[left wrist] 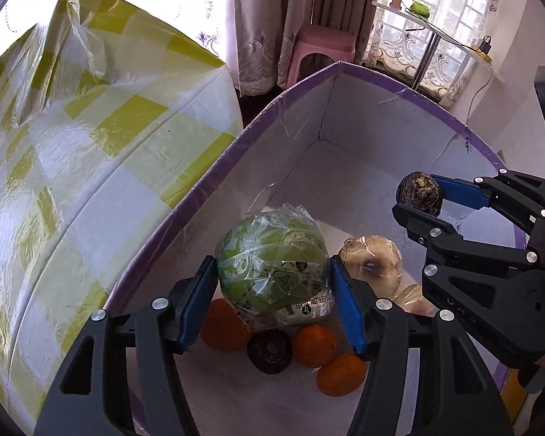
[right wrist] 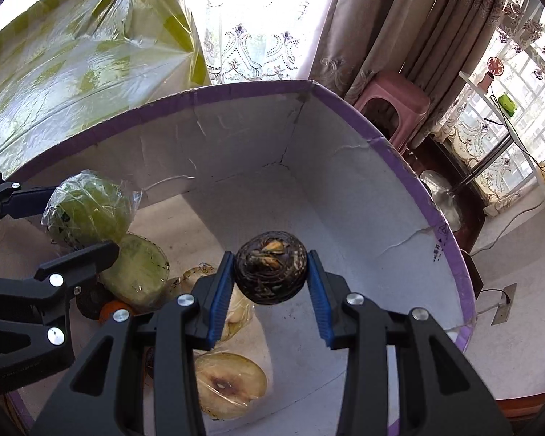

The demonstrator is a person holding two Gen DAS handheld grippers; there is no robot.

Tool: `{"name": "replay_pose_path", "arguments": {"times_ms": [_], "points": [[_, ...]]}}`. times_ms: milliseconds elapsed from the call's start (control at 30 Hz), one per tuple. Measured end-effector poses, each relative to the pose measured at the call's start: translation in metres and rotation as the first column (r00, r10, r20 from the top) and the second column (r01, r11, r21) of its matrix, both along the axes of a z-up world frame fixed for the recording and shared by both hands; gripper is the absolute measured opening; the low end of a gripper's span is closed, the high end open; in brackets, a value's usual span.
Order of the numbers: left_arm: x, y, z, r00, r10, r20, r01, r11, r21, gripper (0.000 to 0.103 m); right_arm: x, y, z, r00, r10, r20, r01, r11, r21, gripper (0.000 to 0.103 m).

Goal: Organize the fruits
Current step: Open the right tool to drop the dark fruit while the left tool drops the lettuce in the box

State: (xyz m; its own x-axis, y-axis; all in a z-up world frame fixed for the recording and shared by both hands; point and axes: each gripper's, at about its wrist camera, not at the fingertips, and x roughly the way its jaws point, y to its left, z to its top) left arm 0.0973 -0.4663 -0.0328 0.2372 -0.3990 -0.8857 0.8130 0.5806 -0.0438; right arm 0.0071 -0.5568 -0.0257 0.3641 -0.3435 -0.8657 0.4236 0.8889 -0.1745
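From the left wrist view, the left hand-held gripper (left wrist: 272, 292) is clamped on a green round fruit in plastic wrap (left wrist: 270, 263), its blue pads pressed on both sides. It holds the fruit over the inside of a white box with a purple rim (left wrist: 185, 200). On the box floor below lie three oranges (left wrist: 314, 345), a dark brown round fruit (left wrist: 269, 351) between them, and pale wrapped fruit (left wrist: 374, 263) just to the right. Further right, the right hand-held gripper (left wrist: 423, 198) grips another dark brown, rough-skinned fruit (left wrist: 419, 193) above the box. A yellow-and-white checked box covered in plastic (left wrist: 91, 145) stands beside the purple-rimmed one.

From the right wrist view, the right hand-held gripper (right wrist: 270, 272) is closed on the dark rough fruit (right wrist: 270, 267), held over the box's far corner. Below it lies a pale fruit half in film (right wrist: 230, 385). At left, the left hand-held gripper (right wrist: 72, 218) holds the wrapped green fruit (right wrist: 91, 212), with another pale green wrapped piece (right wrist: 136, 272) underneath. A pink stool (right wrist: 392, 105) stands by the curtains (right wrist: 381, 25).
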Motion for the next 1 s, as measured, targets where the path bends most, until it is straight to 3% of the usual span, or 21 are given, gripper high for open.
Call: {"name": "replay_pose_path", "arguments": {"times_ms": [433,600,867,1000], "points": [[0.006,-0.009,-0.011,1.0,0.005,-0.011,-0.004,0.999,0.035,0.06,0.008,0.004,-0.015,0.996,0.009,-0.087,-0.013,0.999,-0.045,0.04],[0.004,-0.011,-0.012,1.0,0.001,0.01,-0.001,0.999,0.053,0.06,0.008,0.006,-0.017,0.996,0.007,-0.088,-0.011,0.999,-0.046,0.041],[0.002,-0.013,-0.013,1.0,0.006,0.019,-0.007,0.999,0.054,0.06,0.009,0.008,-0.013,0.998,0.009,-0.069,-0.013,0.998,-0.056,0.05],[0.001,-0.011,-0.01,1.0,0.006,0.03,-0.007,0.999,0.043,0.067,0.007,0.007,-0.012,0.998,0.008,-0.062,-0.012,0.998,-0.056,0.052]]}}
